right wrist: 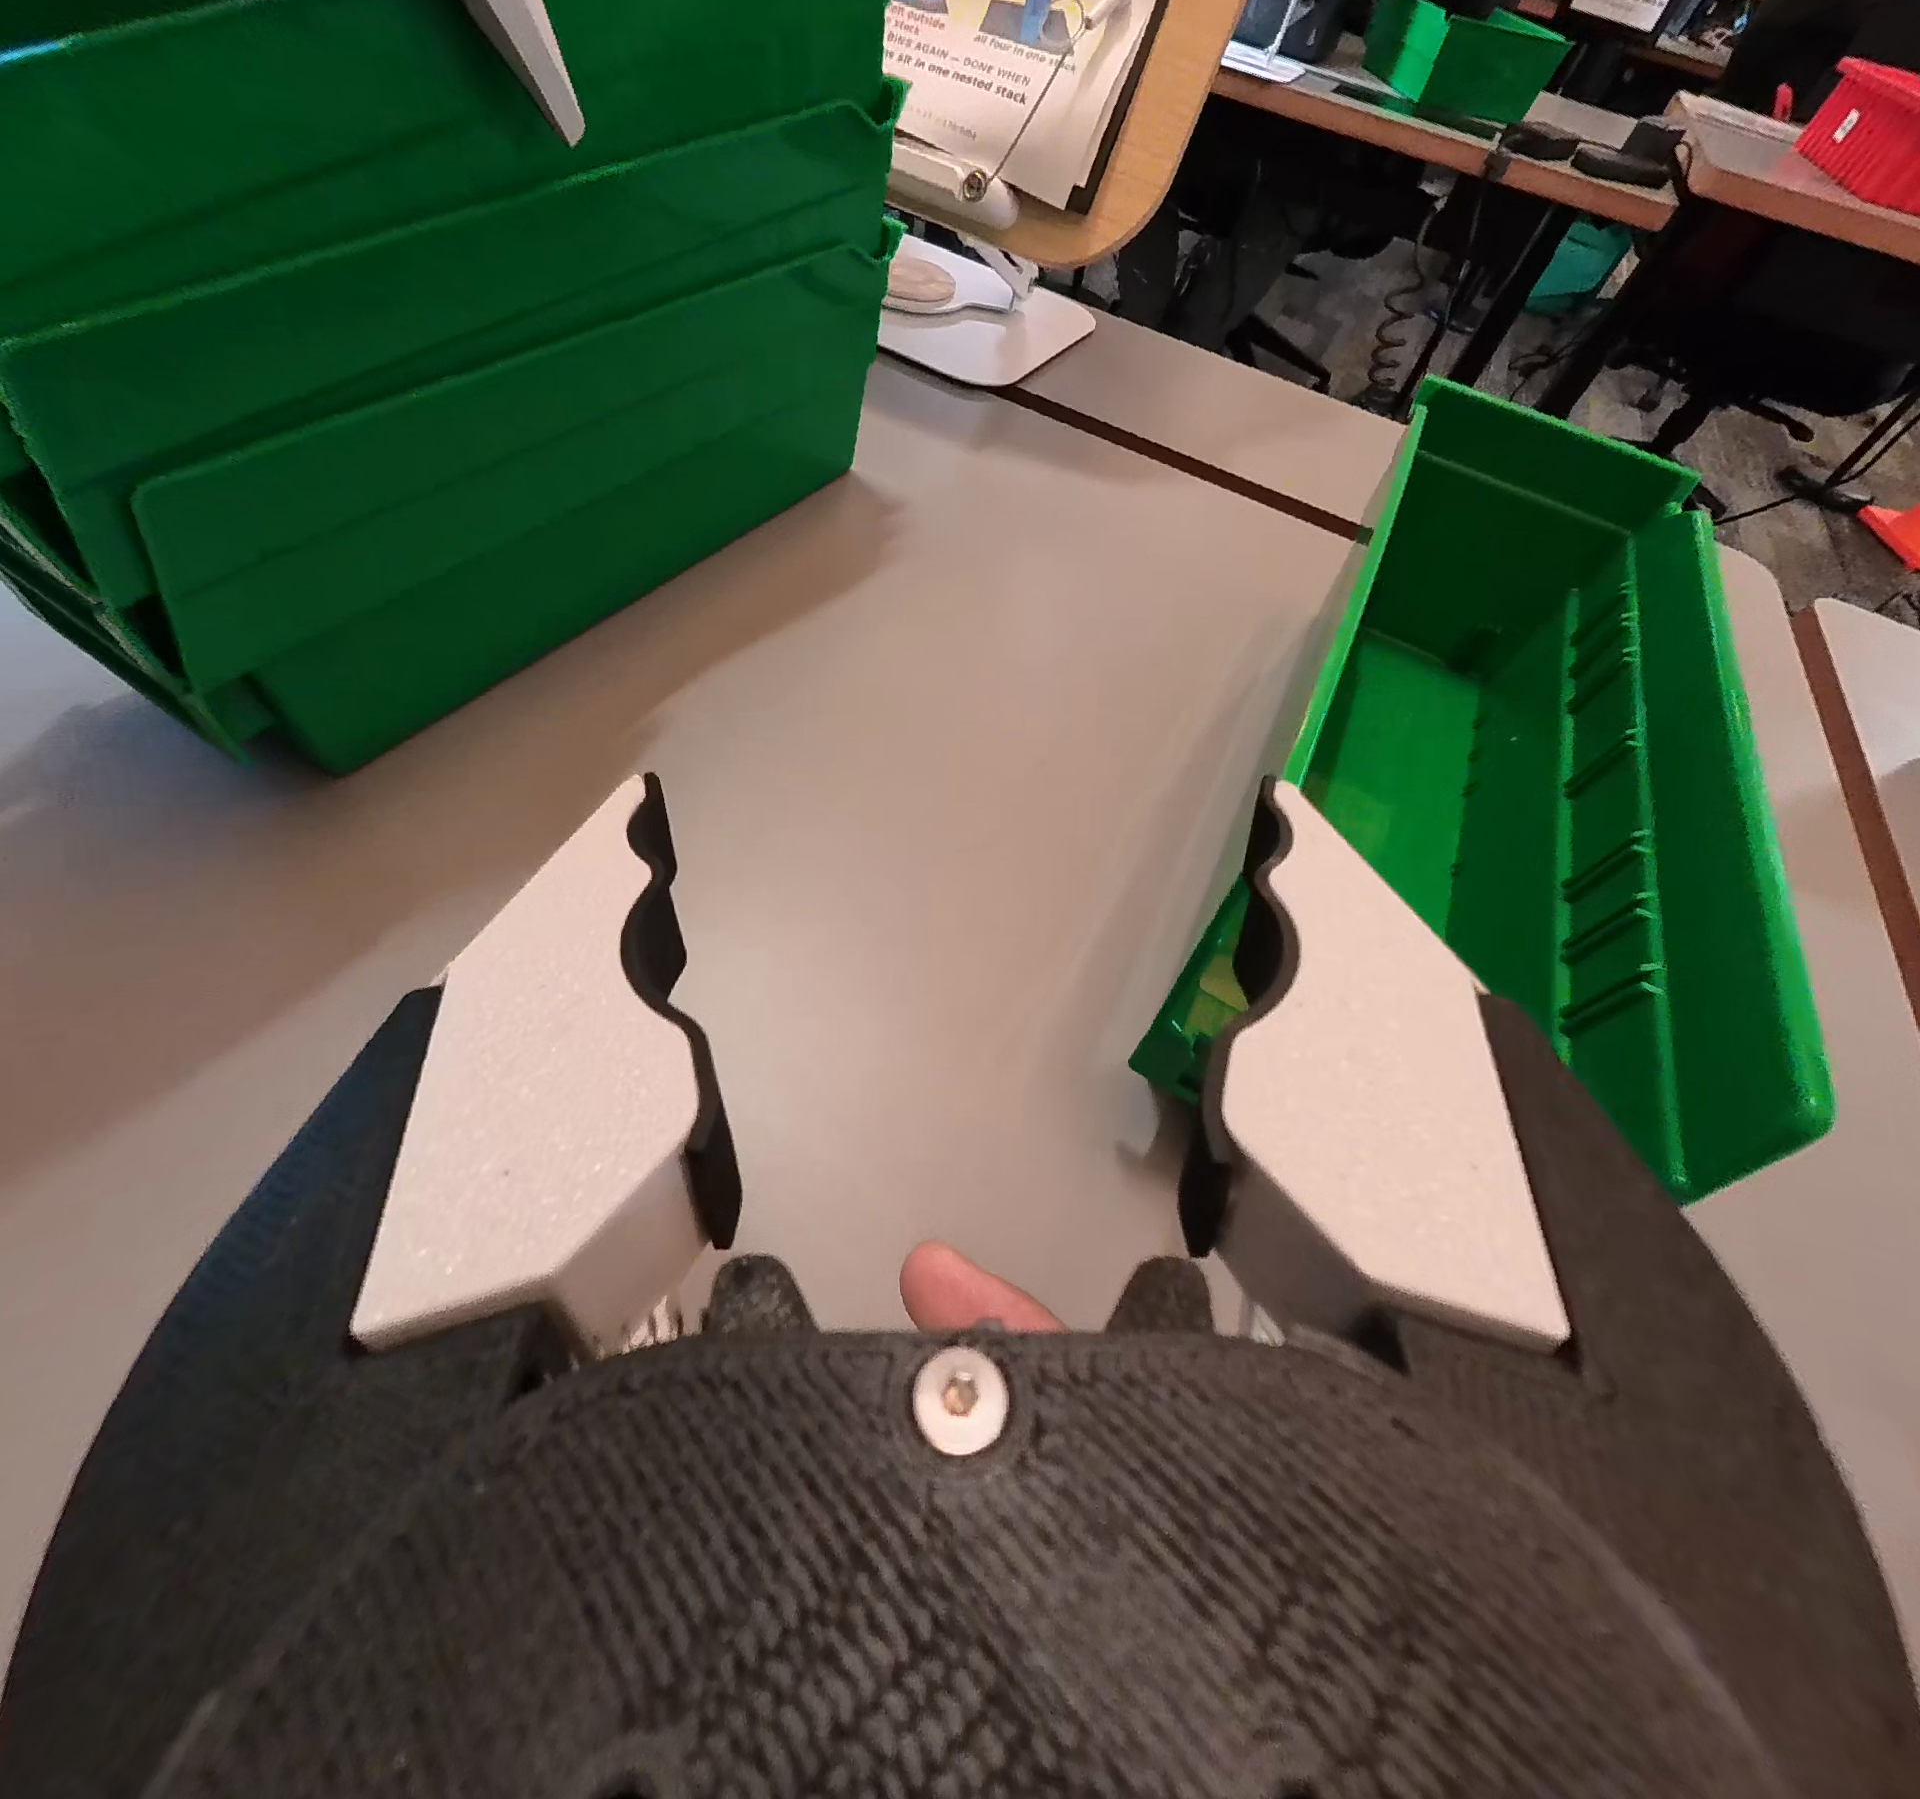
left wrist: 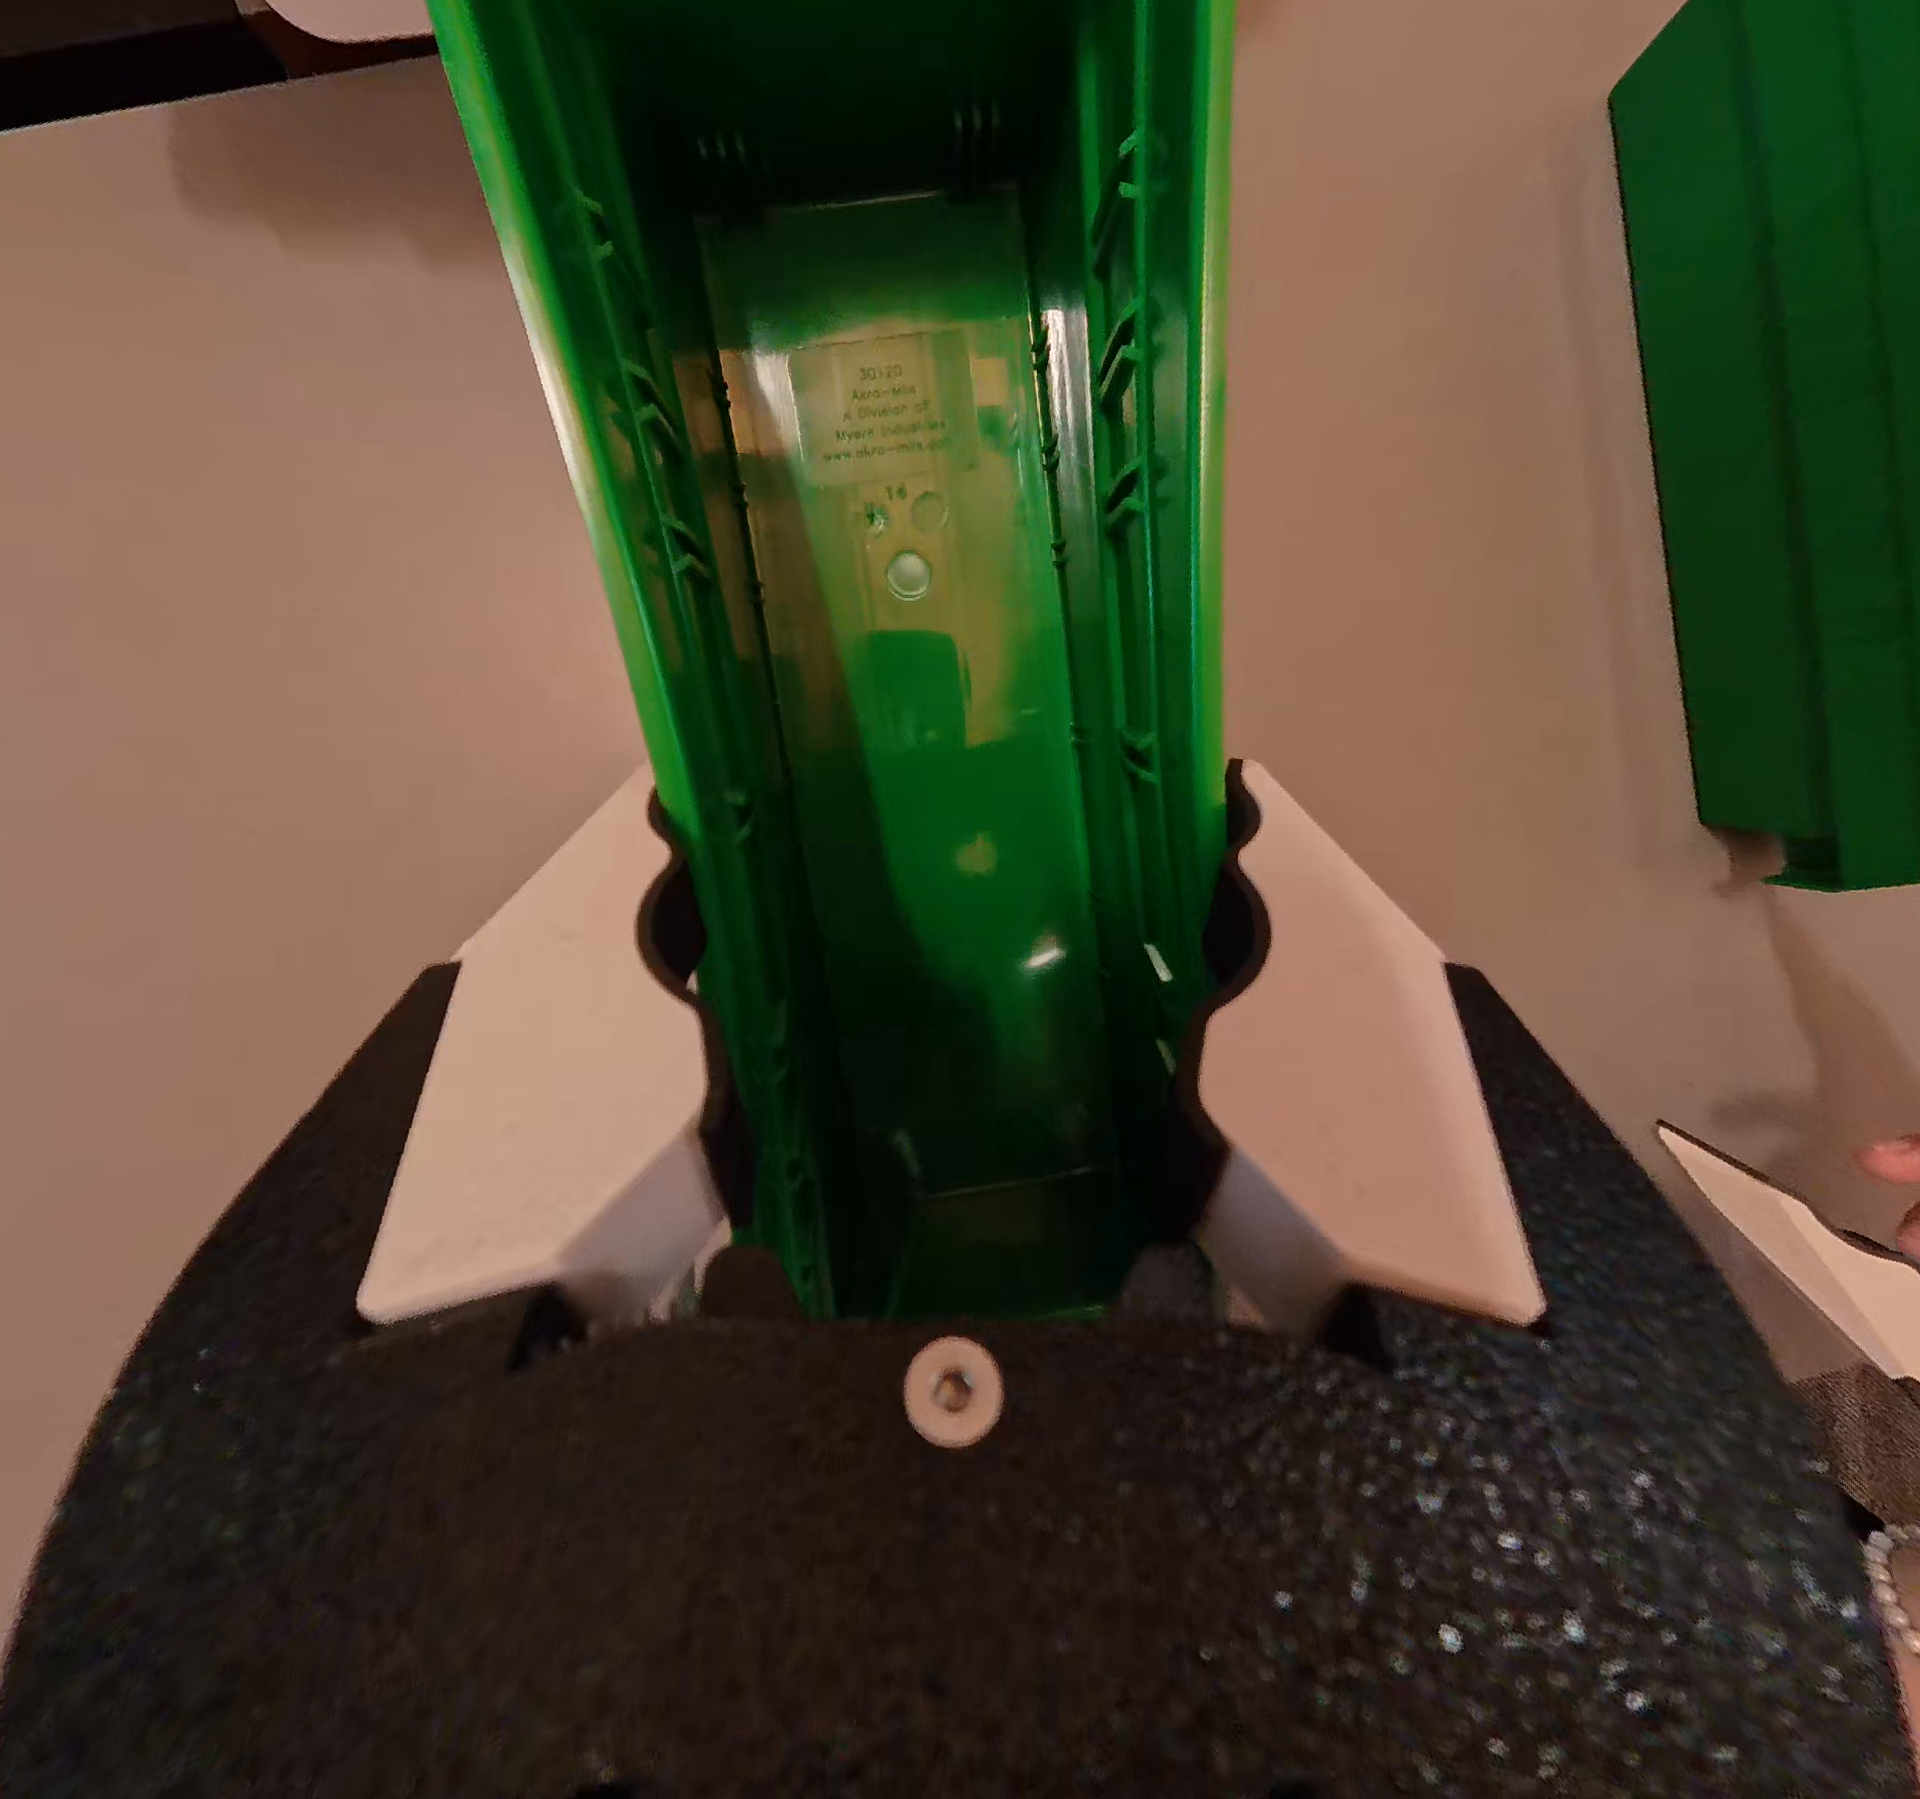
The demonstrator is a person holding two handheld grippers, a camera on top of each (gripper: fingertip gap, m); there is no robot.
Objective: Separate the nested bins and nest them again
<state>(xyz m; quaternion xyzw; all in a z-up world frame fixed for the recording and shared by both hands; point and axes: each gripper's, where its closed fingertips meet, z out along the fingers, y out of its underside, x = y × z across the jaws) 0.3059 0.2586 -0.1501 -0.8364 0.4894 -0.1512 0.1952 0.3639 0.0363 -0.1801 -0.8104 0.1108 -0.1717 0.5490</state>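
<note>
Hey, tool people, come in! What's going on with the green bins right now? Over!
Left tool shut on top bin of the stack. Right tool open, empty, above bare table. One loose bin upright at right. Nothing in the way.

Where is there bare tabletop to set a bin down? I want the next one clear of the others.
The widest free patch of the grey table lies ahead of the open right tongs, bordered left by the nested stack of green bins and right by the single green bin. The far edge is crowded by a white stand base.
</note>
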